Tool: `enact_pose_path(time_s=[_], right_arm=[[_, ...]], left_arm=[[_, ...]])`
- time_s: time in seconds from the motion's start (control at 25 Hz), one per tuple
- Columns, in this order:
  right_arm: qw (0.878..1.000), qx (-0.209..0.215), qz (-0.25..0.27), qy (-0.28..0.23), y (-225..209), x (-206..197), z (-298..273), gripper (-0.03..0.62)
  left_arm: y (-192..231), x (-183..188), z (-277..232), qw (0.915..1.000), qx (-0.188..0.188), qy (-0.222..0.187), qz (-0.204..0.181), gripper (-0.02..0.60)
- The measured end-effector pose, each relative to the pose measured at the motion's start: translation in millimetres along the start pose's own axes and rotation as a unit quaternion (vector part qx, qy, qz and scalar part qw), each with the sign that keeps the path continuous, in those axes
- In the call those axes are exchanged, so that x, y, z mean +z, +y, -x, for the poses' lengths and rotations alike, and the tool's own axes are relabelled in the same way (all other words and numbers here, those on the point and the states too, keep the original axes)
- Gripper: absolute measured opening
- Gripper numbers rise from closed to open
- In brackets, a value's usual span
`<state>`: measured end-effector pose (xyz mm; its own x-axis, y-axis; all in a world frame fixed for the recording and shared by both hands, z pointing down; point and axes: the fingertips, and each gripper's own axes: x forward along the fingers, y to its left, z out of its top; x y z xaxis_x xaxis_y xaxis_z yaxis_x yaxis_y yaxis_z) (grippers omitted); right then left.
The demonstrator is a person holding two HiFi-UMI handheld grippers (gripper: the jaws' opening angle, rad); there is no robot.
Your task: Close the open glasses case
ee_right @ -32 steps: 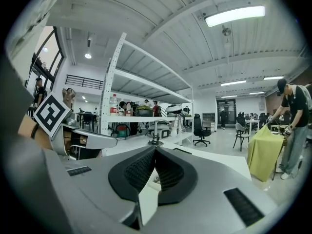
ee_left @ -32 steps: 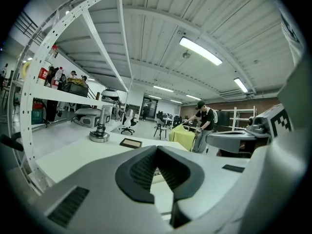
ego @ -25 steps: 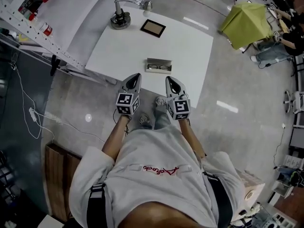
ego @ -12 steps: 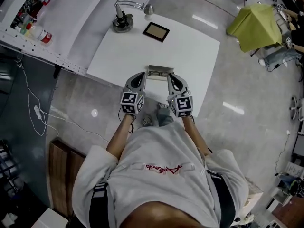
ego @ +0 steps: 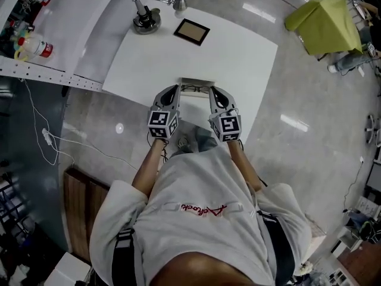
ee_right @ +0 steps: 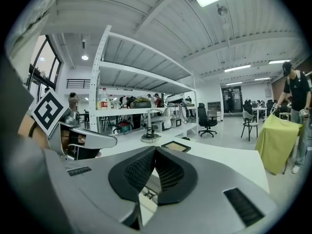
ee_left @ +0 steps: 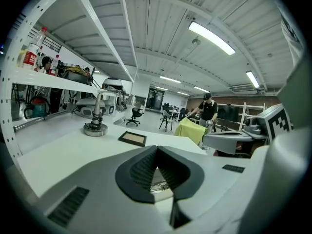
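Since a second ago both grippers have gone forward from the table's near edge to the case, which showed whole then.

Head view: the left gripper (ego: 174,90) and right gripper (ego: 213,90) flank the case (ego: 196,83), which lies near the near edge of the table (ego: 238,58). Only its far rim shows between them; whether they touch it I cannot tell.

Left gripper view: the left gripper (ee_left: 156,149) has its jaws closed tip to tip, holding nothing. Through the gap below, a sliver of the open case (ee_left: 165,195) shows with glasses (ee_left: 160,185) inside.

Right gripper view: the right gripper (ee_right: 155,149) is likewise closed and empty. A strip of the case (ee_right: 146,193) shows, the rest hidden.
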<state>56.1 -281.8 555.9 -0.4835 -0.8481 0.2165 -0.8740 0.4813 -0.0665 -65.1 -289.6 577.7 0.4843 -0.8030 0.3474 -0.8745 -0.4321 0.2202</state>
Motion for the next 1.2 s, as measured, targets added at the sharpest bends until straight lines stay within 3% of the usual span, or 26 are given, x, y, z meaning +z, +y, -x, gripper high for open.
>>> enact_pose_path(time_s=[0.68,1.2], right_arm=[[0.996,0.008,-0.039,0.08,14,-75,9,0.026],[0.994,0.013,-0.048,0.1,17,-97,2,0.026]], left_arm=[[-3,-65,-4,0.9968,-0.002,0.07,0.039,0.031],[1,-73,-7,0.9959,0.0,0.081,0.04,0.031]])
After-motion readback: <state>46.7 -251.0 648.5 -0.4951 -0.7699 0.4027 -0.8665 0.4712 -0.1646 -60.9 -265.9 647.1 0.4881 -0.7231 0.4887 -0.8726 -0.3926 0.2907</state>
